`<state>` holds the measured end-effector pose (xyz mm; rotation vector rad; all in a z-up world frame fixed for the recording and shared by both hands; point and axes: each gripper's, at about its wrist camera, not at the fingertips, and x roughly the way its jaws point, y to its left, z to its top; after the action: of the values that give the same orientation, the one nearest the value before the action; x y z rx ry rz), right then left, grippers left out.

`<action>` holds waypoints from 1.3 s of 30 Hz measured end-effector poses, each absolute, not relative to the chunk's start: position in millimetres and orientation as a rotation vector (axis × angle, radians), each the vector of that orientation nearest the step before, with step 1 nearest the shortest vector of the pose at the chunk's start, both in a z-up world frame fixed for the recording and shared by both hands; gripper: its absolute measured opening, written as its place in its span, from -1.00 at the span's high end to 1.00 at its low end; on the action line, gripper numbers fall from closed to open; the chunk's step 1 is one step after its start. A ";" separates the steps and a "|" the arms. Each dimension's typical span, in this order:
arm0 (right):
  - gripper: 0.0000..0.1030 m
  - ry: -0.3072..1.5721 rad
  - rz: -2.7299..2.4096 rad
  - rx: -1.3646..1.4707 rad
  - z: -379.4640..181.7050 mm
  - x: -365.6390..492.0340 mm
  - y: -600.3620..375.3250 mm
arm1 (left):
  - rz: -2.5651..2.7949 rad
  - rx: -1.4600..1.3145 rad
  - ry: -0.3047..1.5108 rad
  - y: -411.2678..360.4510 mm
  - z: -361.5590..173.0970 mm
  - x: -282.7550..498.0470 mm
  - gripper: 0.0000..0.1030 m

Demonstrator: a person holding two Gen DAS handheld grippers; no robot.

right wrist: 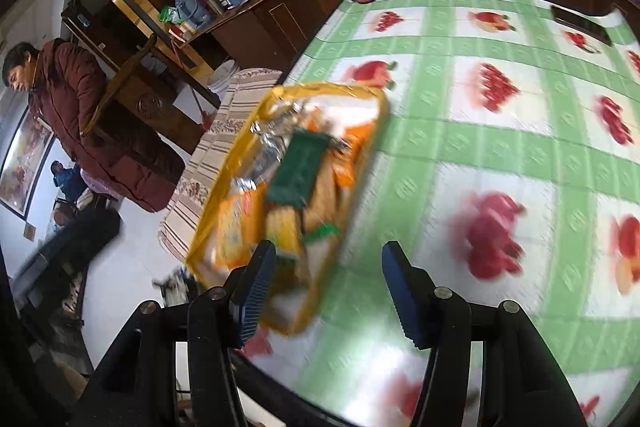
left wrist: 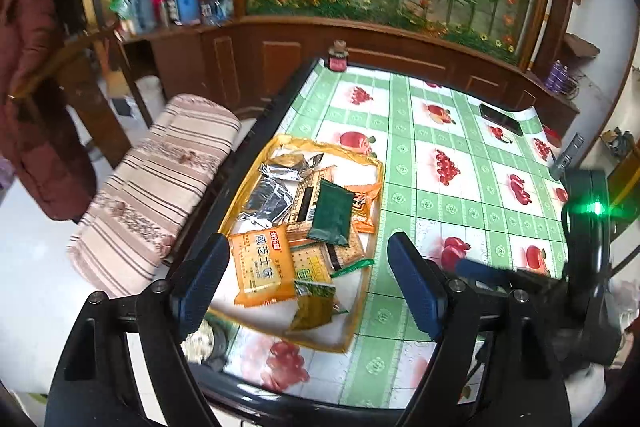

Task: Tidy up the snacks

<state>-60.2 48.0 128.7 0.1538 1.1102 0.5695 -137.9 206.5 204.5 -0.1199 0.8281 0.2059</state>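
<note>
A clear tray with a yellow rim (left wrist: 362, 301) lies at the table's left edge, holding several snack packets: an orange biscuit pack (left wrist: 262, 269), a dark green packet (left wrist: 331, 214), a silver foil packet (left wrist: 266, 201) and cracker packs (left wrist: 320, 259). My left gripper (left wrist: 308, 285) is open and empty, held above the near end of the tray. The tray (right wrist: 382, 107) and the dark green packet (right wrist: 298, 167) show blurred in the right wrist view. My right gripper (right wrist: 330, 291) is open and empty, over the tray's near right corner. It also shows in the left wrist view (left wrist: 584, 247).
The table has a green-and-white fruit-print cloth (left wrist: 440, 131). A black phone (left wrist: 501, 119) lies at the far right, a small jar (left wrist: 338, 57) at the far edge. A striped cushioned seat (left wrist: 160, 187) stands left of the table. A person in a maroon coat (right wrist: 76, 115) stands further left.
</note>
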 end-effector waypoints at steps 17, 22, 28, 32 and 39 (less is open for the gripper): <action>-0.14 0.999 0.621 0.129 157.6 -133.1 -16.1 | 0.330 0.052 0.706 121.2 243.2 -185.7 -0.59; -0.20 0.989 0.647 0.115 159.5 -141.7 -15.1 | 0.357 0.065 0.700 118.1 243.1 -195.9 -0.60; -0.20 0.993 0.662 0.103 158.4 -148.6 -11.7 | 0.372 0.054 0.704 120.7 240.2 -204.7 -0.60; -0.20 0.996 0.667 0.091 156.3 -150.9 -8.5 | 0.370 0.057 0.722 118.6 235.0 -205.4 -0.60; -0.21 1.000 0.670 0.091 153.4 -149.6 -7.3 | 0.358 0.064 0.751 116.5 226.2 -201.4 -0.60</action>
<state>-149.6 -7.3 153.4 0.0906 1.0003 0.6699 -201.4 116.5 226.2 0.0639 0.7505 0.3582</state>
